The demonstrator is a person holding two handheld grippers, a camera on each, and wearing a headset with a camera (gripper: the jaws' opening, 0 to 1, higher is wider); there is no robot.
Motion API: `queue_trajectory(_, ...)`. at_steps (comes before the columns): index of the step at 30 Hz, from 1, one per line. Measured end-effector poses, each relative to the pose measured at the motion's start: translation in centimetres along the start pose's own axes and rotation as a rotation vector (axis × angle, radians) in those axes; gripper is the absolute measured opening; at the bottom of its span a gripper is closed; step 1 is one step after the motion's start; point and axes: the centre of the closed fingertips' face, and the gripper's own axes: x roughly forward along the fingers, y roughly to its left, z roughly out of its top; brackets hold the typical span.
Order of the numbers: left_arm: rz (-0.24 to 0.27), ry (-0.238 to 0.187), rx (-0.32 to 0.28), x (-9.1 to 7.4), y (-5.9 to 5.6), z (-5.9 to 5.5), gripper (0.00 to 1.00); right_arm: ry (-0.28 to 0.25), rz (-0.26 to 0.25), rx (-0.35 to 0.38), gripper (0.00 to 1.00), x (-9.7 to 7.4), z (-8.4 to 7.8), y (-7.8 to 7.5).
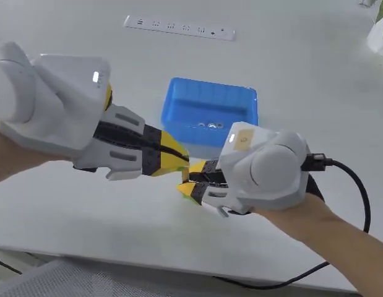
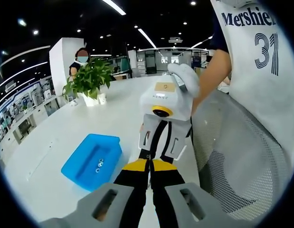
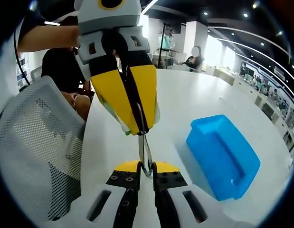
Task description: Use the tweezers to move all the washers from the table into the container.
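My left gripper (image 1: 179,162) was clamped fully shut on the tweezers (image 3: 142,135), a slim silvery pair reaching straight across to my right gripper (image 1: 190,180). The right jaws stood at a narrow slit and seemed to pinch the far end. Beyond both, small shiny washers (image 1: 206,126) lay inside the blue container (image 1: 179,105) on the white table (image 1: 290,68).
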Motion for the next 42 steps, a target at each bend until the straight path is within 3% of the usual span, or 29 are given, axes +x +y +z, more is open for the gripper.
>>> queue_trajectory(6,0.017,-0.007,0.047,-0.8,0.9,1.5,0.04,-0.022,-0.032,-0.039,0.11,-0.8,1.7,-1.3)
queue_trajectory(15,0.050,-0.023,0.151,-1.8,4.4,4.7,0.04,-0.072,-0.117,-0.090,0.11,-2.4,4.9,-5.4)
queue_trajectory(22,0.061,-0.023,0.205,-1.4,6.9,6.0,0.04,-0.093,-0.169,-0.092,0.11,-2.8,6.1,-8.4)
queue_trajectory(32,0.055,-0.020,0.217,-0.2,9.8,5.3,0.04,-0.082,-0.199,-0.067,0.11,-1.9,5.5,-11.4)
queue_trajectory(42,0.078,0.000,0.168,1.7,11.6,2.9,0.05,-0.045,-0.199,-0.017,0.11,0.2,3.3,-13.1)
